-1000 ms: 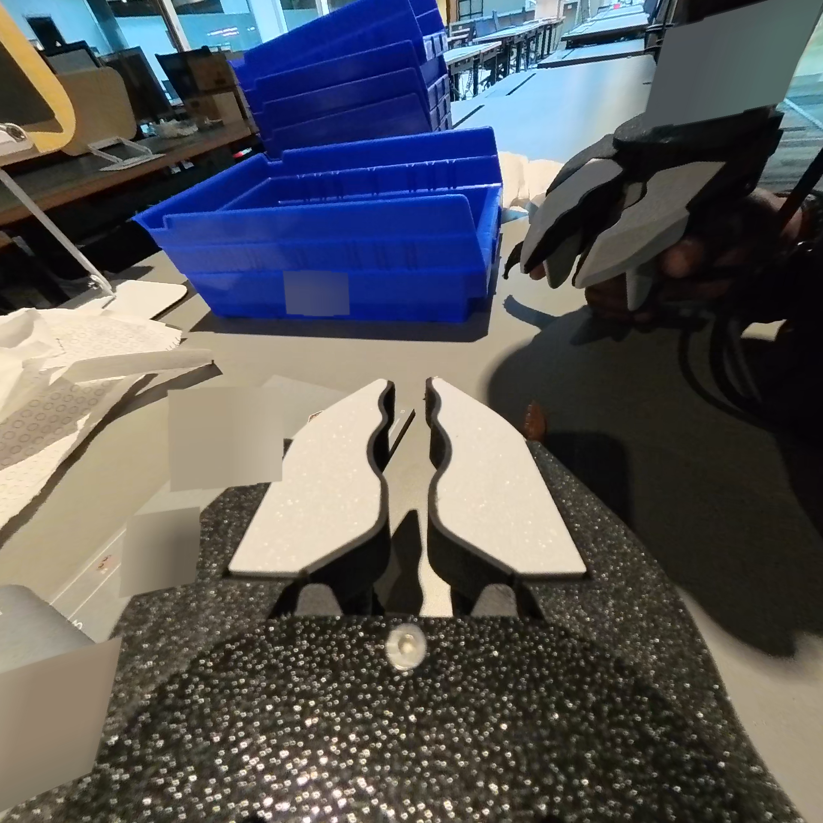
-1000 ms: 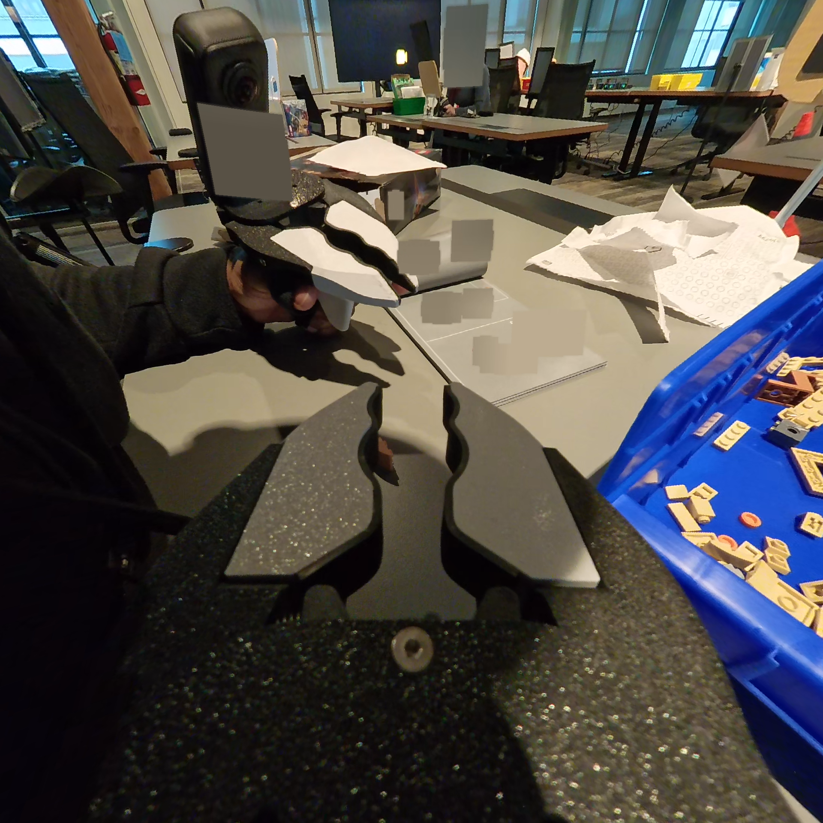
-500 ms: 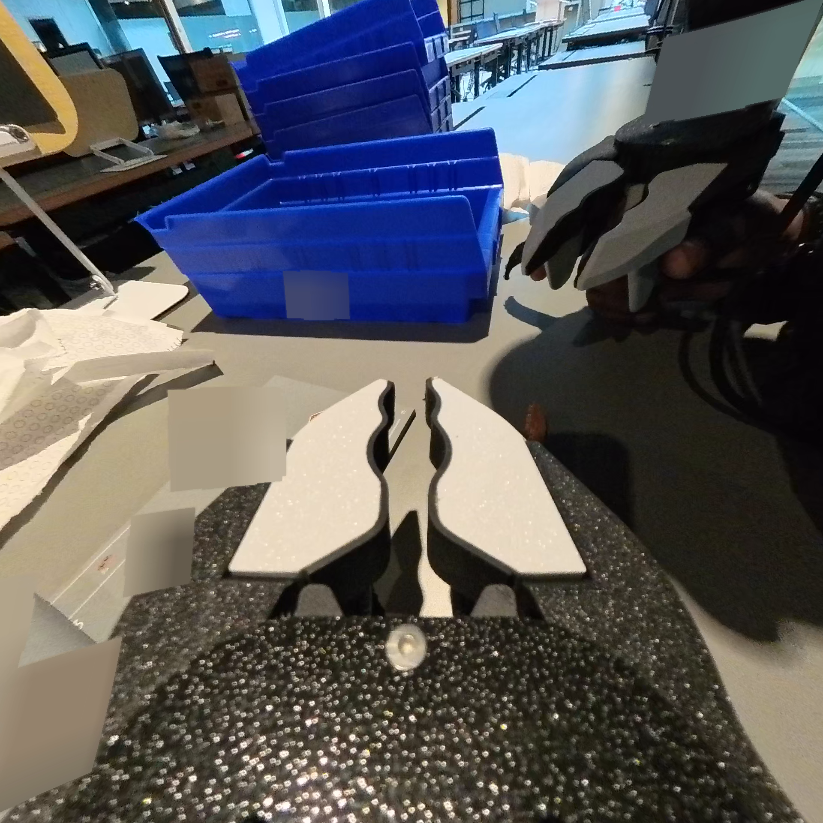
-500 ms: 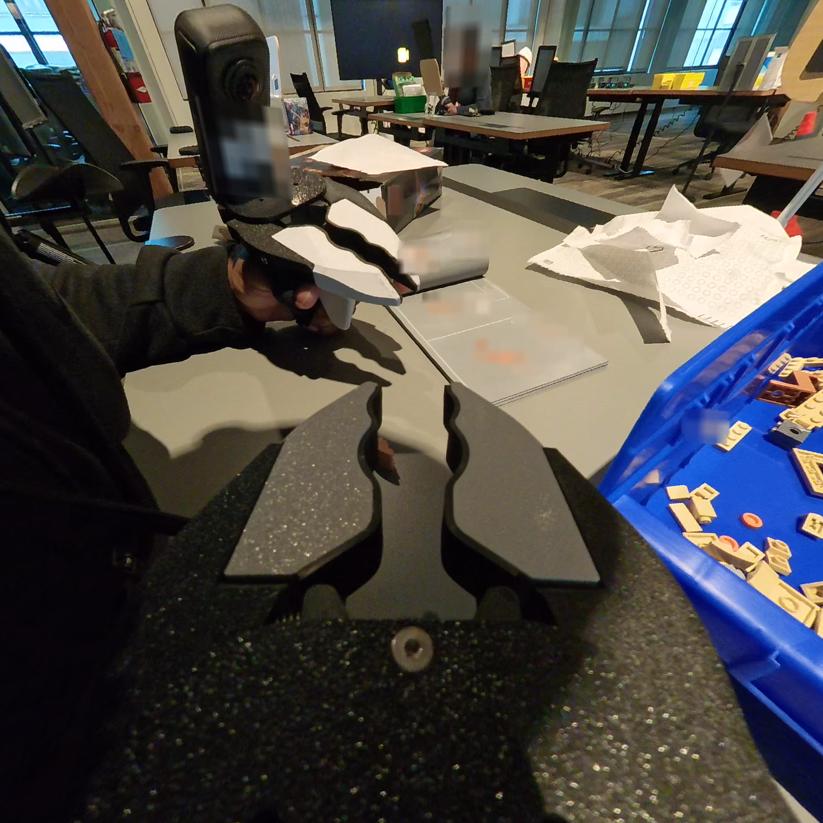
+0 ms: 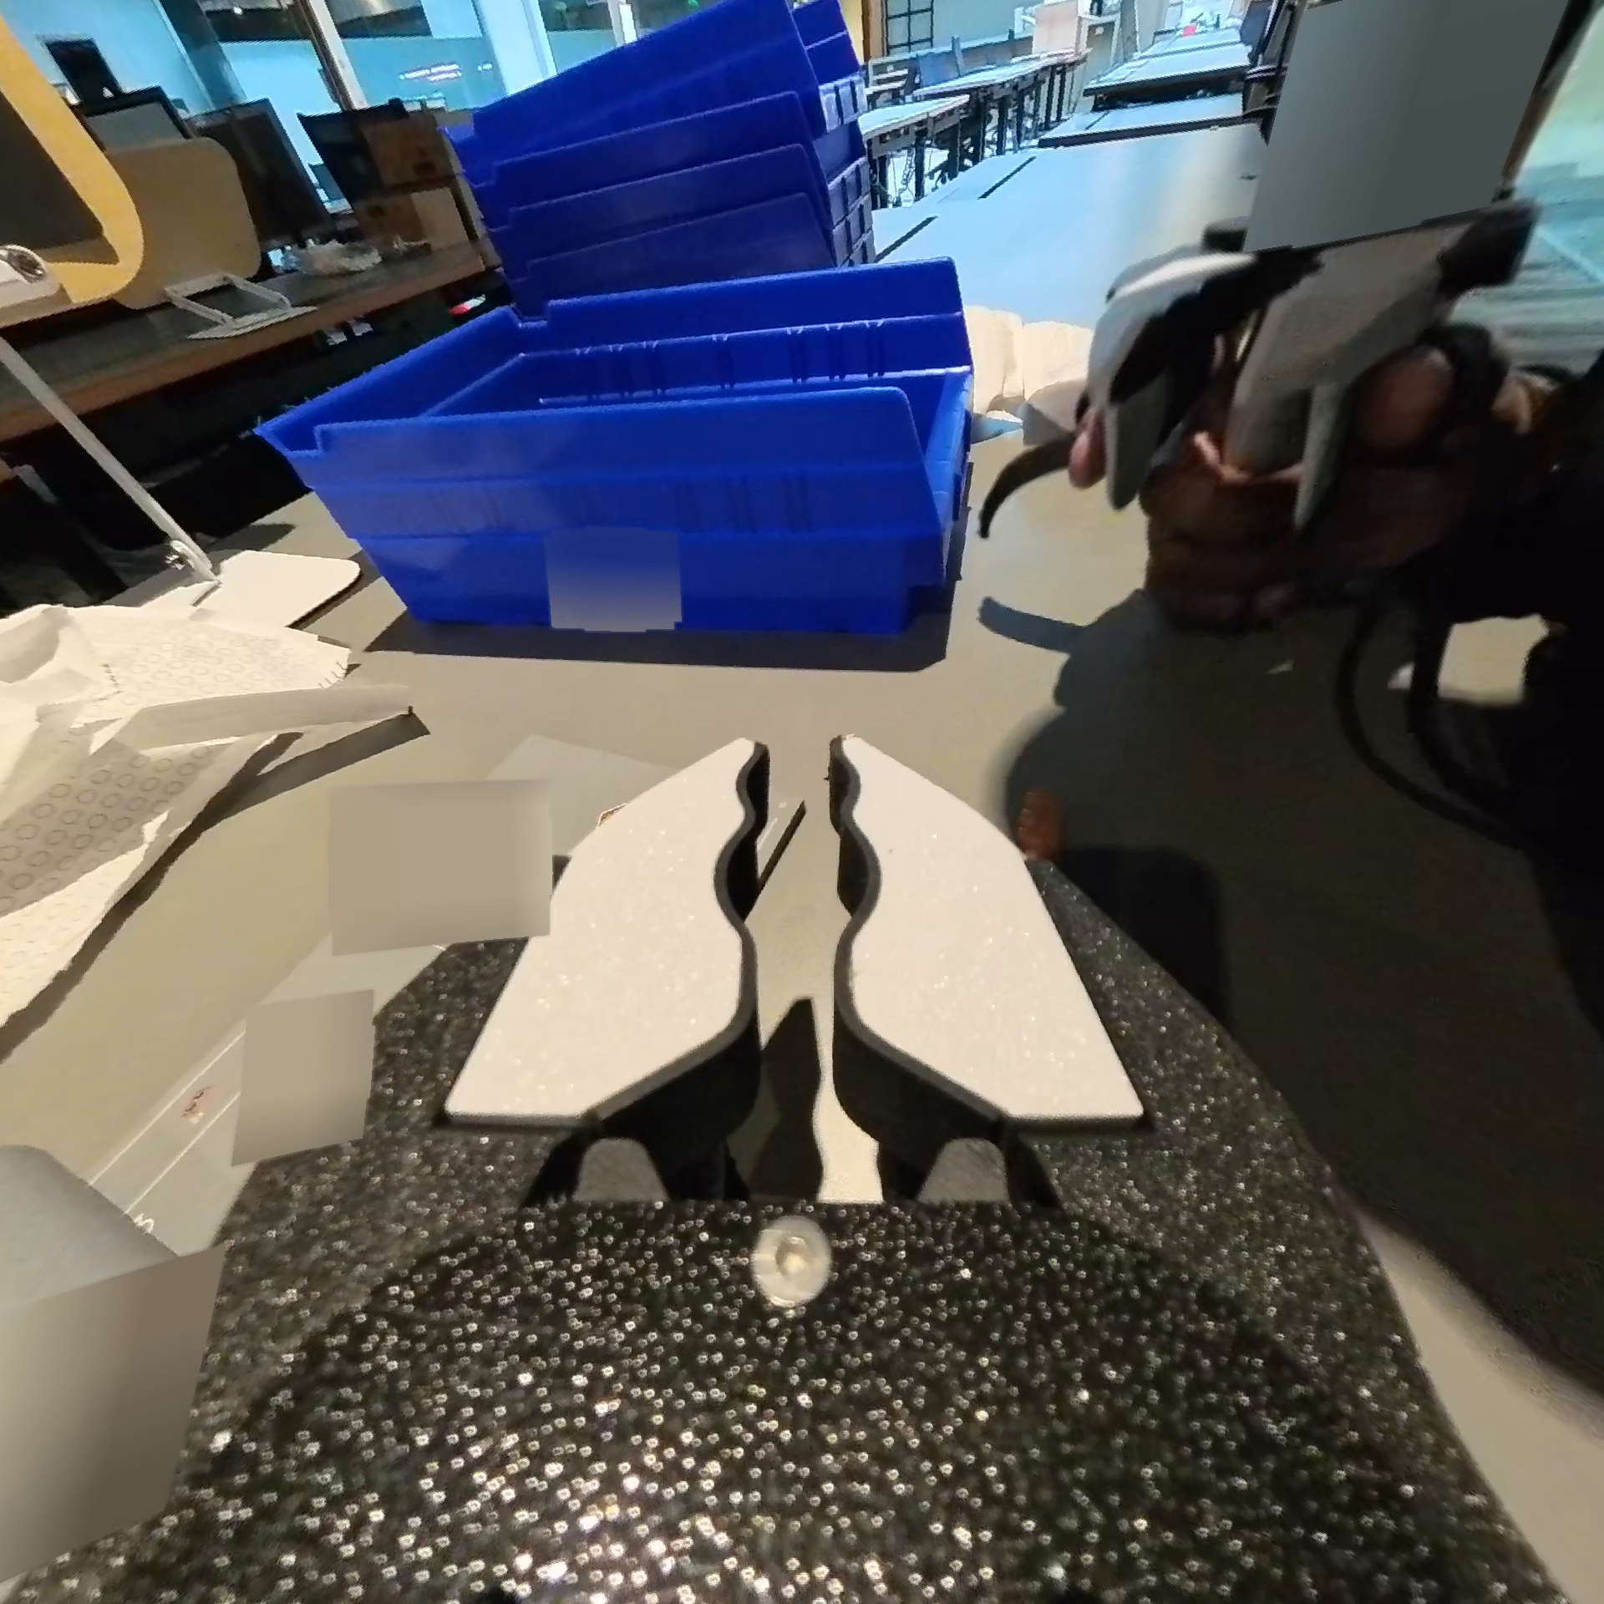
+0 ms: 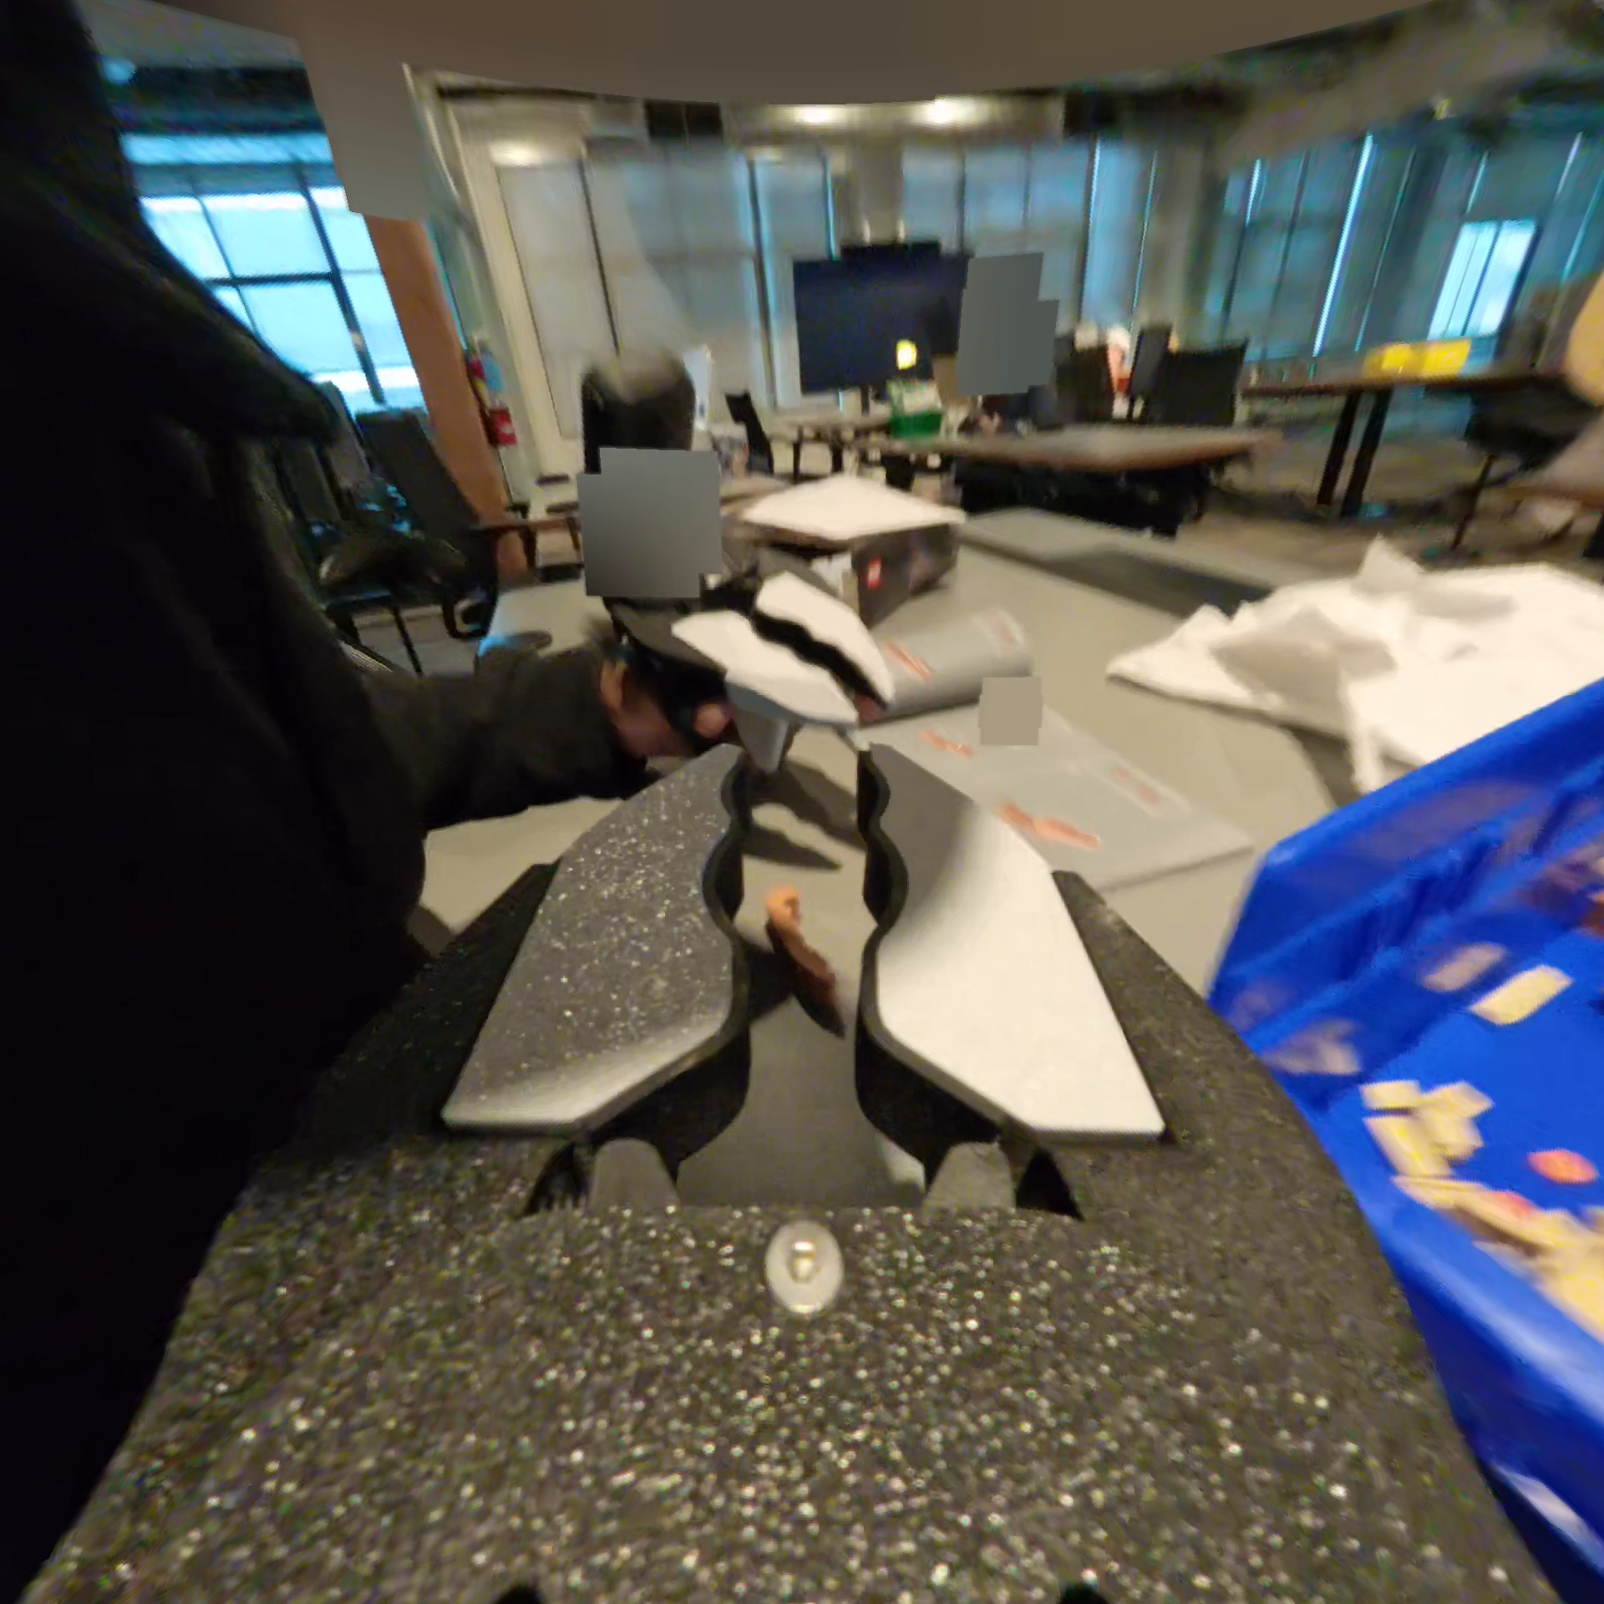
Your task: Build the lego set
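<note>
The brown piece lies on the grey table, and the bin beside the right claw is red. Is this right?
No: the bin is blue, not red, as the right wrist view shows. The brown piece does lie on the grey table.

Left wrist cam sits low over the grey table (image 5: 781, 694), looking along its own fingers toward the stacked blue bins (image 5: 660, 486), with the other gripper (image 5: 1215, 382) up at the right; right wrist cam is higher and blurry, facing across the same table toward the room's windows; it catches the left gripper (image 6: 807, 660), the white paper (image 6: 1389, 660) and a blue bin (image 6: 1432, 911) close at right; both share the tabletop, paper, bins.
</note>
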